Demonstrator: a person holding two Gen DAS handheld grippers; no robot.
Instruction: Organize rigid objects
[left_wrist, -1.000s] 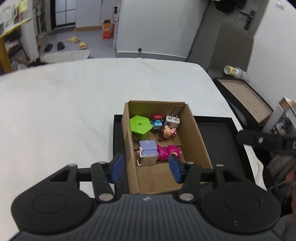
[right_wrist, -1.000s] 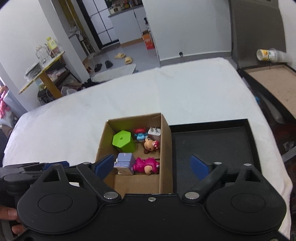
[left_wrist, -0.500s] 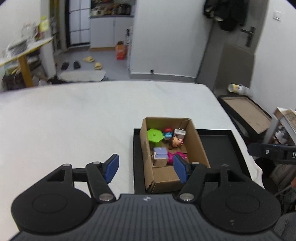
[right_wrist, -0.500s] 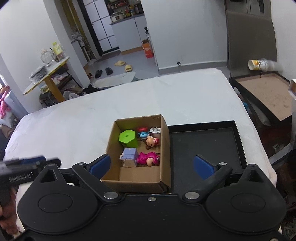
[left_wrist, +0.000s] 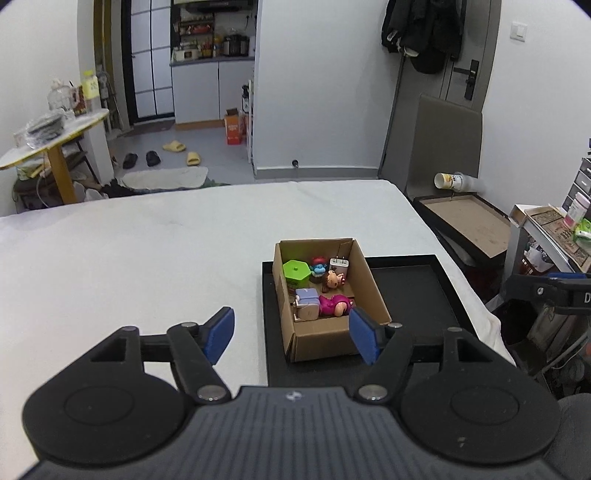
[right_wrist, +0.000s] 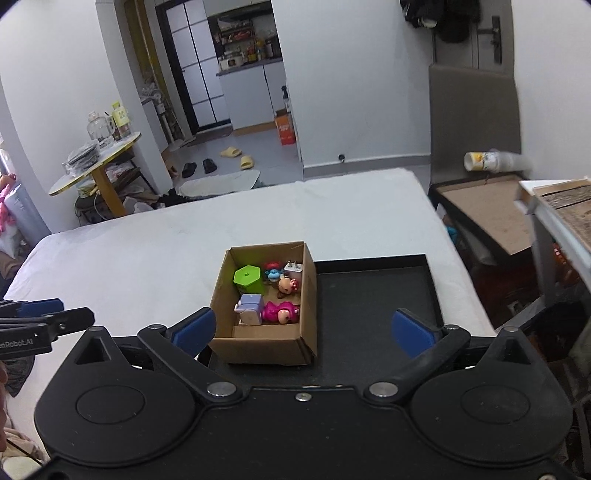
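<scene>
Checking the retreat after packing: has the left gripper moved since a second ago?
Yes. The left gripper has pulled back and up from the cardboard box, which looks smaller now; its jaws have just been opening, empty.

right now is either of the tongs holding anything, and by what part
Nothing is held. The left tongs and right tongs have just been opening and hang empty above the cardboard box, where the toys lie.

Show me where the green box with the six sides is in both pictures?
Left wrist view: the green box sits in the far left corner of the cardboard box, just right of the picture's middle.
Right wrist view: the green box is in the same far left corner, a little left of the picture's middle.
Shared landmark: the blue figure right beside it, on its right in both views.
</scene>
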